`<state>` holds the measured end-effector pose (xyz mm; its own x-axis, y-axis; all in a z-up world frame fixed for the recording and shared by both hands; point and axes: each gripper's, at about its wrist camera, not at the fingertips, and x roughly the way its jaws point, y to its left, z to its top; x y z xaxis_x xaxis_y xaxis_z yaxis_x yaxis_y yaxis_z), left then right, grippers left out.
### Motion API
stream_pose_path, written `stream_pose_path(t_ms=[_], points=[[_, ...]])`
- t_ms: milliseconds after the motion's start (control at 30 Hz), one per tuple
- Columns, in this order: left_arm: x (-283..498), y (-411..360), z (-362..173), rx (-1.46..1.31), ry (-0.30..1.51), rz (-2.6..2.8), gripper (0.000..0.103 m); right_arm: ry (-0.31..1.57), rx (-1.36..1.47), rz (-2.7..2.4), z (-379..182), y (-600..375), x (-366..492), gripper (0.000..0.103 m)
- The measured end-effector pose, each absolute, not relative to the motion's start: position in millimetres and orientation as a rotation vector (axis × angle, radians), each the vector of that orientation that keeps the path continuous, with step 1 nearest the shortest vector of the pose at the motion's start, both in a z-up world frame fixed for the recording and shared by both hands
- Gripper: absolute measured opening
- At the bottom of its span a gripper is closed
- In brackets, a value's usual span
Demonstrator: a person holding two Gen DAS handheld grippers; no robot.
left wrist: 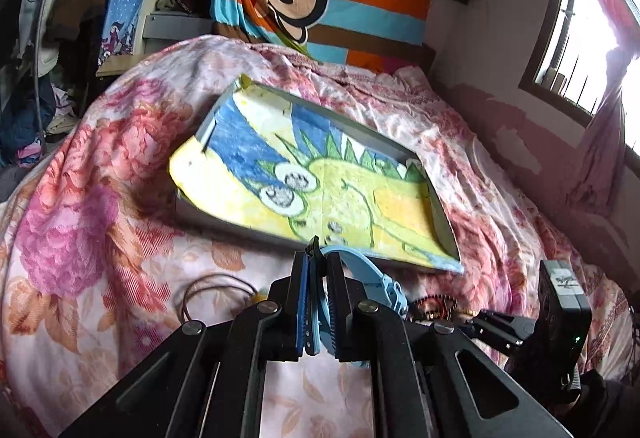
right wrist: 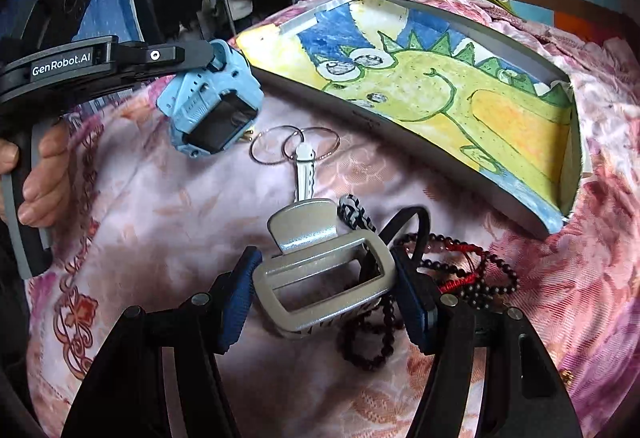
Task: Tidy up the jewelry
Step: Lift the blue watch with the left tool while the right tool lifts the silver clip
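Jewelry is lying scattered on the floral bedspread (right wrist: 168, 214) near the front edge of a shallow tray (right wrist: 472, 198) lined with a dinosaur-print towel (left wrist: 320, 190). Left claw (left wrist: 318, 270) is clenching the strap of a blue watch (right wrist: 216, 106), which is hanging off the bed beside the tray's near corner. Right claw (right wrist: 328, 290) is straddling a silver hair clip (right wrist: 320, 278), its pads at the clip's two sides; whether they are pressing cannot be told. Dark bead strings (right wrist: 460, 278) are crowding its right finger. Thin hoops (right wrist: 296, 146) and a pale key (right wrist: 306, 174) are showing only in the right wrist view; a brown cord loop (left wrist: 208, 294) only in the left.
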<state>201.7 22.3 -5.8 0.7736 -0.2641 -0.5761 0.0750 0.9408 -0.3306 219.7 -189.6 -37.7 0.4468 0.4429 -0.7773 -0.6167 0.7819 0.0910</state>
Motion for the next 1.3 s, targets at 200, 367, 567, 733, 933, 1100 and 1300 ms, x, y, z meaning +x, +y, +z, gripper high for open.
stream_pose_path(t_ms=[200, 367, 567, 733, 933, 1100, 1300], points=[[200, 13, -21, -0.296, 0.756, -0.203, 0.009, 0.887, -0.328, 0.641, -30, -193, 202, 0.060], [198, -1, -33, -0.269, 0.820, -0.228, 0.009, 0.893, -0.341, 0.637, -25, -205, 179, 0.060], [192, -14, -36, -0.230, 0.833, -0.266, 0.009, 0.895, -0.333, 0.643, -26, -219, 154, 0.060], [189, -16, -34, -0.227, 0.830, -0.277, 0.009, 0.882, -0.345, 0.624, -29, -223, 143, 0.063], [188, -15, -35, -0.236, 0.834, -0.272, 0.009, 0.849, -0.327, 0.595, -26, -228, 145, 0.063], [189, -14, -37, -0.241, 0.841, -0.268, 0.009, 0.823, -0.298, 0.606, -23, -230, 146, 0.064], [188, -14, -36, -0.243, 0.842, -0.268, 0.009, 0.796, -0.280, 0.624, -22, -223, 146, 0.063]])
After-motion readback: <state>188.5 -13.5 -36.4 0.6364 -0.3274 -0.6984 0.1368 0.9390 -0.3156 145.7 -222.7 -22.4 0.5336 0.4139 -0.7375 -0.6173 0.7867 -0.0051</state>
